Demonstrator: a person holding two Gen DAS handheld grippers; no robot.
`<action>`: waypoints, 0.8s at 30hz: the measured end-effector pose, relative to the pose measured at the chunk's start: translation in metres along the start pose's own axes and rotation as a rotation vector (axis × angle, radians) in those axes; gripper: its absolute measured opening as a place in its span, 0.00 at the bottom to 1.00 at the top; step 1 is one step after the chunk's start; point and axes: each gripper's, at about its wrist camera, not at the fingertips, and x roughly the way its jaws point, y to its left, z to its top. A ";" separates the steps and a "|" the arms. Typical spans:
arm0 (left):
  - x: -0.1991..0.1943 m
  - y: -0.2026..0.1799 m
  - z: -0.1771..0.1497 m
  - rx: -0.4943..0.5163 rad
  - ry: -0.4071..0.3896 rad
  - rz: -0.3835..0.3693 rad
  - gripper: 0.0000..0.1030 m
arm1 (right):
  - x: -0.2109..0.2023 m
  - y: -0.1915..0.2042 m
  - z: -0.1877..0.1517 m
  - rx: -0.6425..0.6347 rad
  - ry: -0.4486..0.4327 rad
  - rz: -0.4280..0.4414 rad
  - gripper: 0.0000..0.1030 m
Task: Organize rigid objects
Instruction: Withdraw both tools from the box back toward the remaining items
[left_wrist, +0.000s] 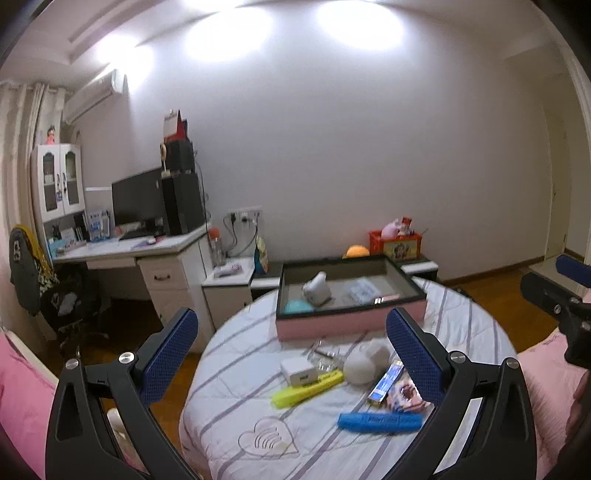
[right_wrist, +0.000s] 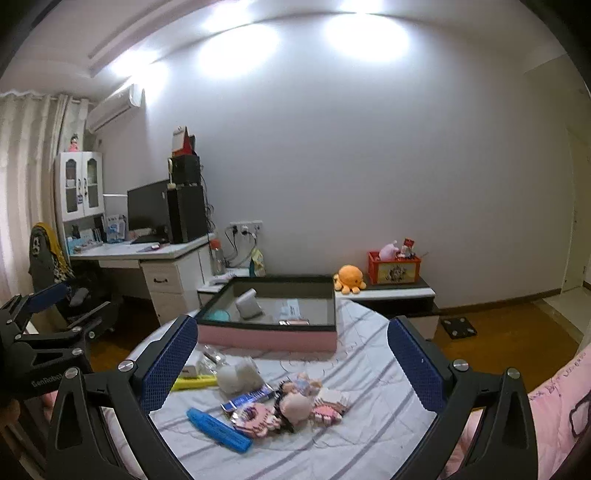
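A pink box with a dark rim stands at the far side of a round striped table. It holds a white gadget, a teal ball and flat packets. Loose on the cloth lie a blue case, a yellow highlighter, a white charger, a white plush, a blue tube and a doll. My left gripper and right gripper are open, empty, above the table's near side.
A white desk with monitor and a chair stand at the left. A low cabinet behind the table holds an orange plush and a red box. Pink bedding lies at both sides.
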 end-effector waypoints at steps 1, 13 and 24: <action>0.005 0.000 -0.005 0.002 0.022 -0.003 1.00 | 0.004 -0.002 -0.004 0.001 0.020 -0.008 1.00; 0.068 -0.050 -0.082 0.011 0.319 -0.151 1.00 | 0.053 -0.038 -0.079 0.054 0.285 -0.079 1.00; 0.100 -0.035 -0.090 -0.047 0.405 -0.085 1.00 | 0.078 -0.056 -0.103 0.094 0.379 -0.068 1.00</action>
